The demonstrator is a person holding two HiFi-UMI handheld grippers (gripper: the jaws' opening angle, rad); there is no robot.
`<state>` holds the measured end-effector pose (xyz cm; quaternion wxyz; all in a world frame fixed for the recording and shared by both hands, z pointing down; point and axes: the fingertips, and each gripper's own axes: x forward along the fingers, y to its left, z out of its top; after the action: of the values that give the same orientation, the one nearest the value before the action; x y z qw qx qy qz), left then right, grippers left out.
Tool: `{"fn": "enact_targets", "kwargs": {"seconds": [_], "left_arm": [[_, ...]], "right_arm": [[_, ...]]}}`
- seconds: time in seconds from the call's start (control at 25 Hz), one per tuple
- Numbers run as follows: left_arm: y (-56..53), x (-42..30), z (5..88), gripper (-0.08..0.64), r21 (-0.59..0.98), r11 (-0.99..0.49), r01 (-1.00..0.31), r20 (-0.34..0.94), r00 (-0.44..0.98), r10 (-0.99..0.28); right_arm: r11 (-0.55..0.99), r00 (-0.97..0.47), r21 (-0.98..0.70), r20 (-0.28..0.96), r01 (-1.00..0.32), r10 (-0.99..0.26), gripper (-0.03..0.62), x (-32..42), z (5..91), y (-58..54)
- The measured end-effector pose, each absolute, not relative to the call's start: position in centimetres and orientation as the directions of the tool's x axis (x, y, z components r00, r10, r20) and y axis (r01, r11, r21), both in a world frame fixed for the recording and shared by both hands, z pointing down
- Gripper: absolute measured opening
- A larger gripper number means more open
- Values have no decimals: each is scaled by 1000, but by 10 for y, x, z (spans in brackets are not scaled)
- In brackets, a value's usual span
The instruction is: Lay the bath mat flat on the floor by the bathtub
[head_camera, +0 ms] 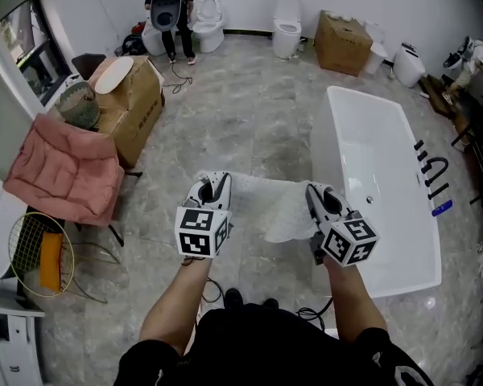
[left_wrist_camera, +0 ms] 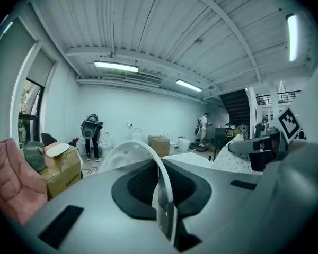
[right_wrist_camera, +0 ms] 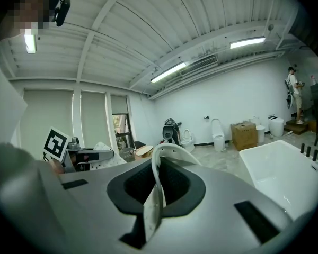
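Note:
The white bath mat (head_camera: 267, 203) hangs in the air, stretched between my two grippers beside the white bathtub (head_camera: 384, 175). My left gripper (head_camera: 215, 186) is shut on the mat's left edge. In the left gripper view a thin curl of mat (left_wrist_camera: 128, 151) stands pinched between the jaws of the left gripper (left_wrist_camera: 162, 200). My right gripper (head_camera: 316, 196) is shut on the mat's right edge, close to the tub's near wall. In the right gripper view the mat's edge (right_wrist_camera: 167, 153) arches up out of the closed jaws of the right gripper (right_wrist_camera: 155, 197). The mat is off the floor and sags in the middle.
Grey tiled floor (head_camera: 225, 127) lies below the mat. At left are a cardboard box (head_camera: 133, 103), a chair with a pink cushion (head_camera: 64, 171) and a racket (head_camera: 39, 252). Toilets (head_camera: 287, 22), another box (head_camera: 342, 43) and a person (head_camera: 171, 10) are at the back. A cable (head_camera: 213, 292) lies by my feet.

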<state>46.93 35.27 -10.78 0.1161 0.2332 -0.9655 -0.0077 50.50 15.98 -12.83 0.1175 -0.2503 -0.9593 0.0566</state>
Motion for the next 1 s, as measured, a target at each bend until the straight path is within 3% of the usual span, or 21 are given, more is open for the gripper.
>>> {"fn": "enact_targets", "kwargs": {"seconds": [0.64,1.0], "left_arm": [[411,451,-92,21,82,893,-443,231,-863,-449],[414,390,-70,22,73,905,-420,286,-860,-422]], "right_arm": [[875,-846,-169,225,454,483,21,487,-108,213],[857,-825,-222,241,466,511,21,414,-83,215]]}}
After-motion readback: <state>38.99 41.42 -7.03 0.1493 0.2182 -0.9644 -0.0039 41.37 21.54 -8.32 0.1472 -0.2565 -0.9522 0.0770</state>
